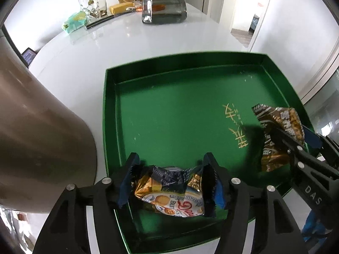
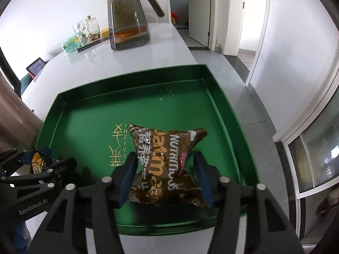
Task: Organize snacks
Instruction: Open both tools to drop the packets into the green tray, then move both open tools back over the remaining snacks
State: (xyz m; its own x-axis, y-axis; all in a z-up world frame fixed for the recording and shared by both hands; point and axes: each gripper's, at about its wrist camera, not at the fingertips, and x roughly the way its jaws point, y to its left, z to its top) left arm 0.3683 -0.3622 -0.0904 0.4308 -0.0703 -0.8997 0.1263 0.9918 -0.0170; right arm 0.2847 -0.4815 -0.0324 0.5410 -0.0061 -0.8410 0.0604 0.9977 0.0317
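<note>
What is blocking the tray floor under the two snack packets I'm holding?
Nothing visible. The green tray floor is bare below the cookie packet in the left hand-held gripper and the oatmeal packet in the right hand-held gripper.

We are in a home, most likely a dining area. The glossy white table [image 2: 127,63] carries household things: a tall glass pitcher [image 2: 128,19] with amber tea and a dark handle, a clear glass jar [image 2: 88,30] with a lid, a yellow box [image 1: 120,8] and a green packet [image 2: 71,43]. A green tray [image 2: 70,97] for wrapped snacks sits near us. Beyond the table we see white walls, a white door [image 2: 200,10] standing open onto a grey tiled floor [image 2: 250,105], and a passage to further rooms. A small screen [image 2: 36,65] stands at the table's far left edge.
</note>
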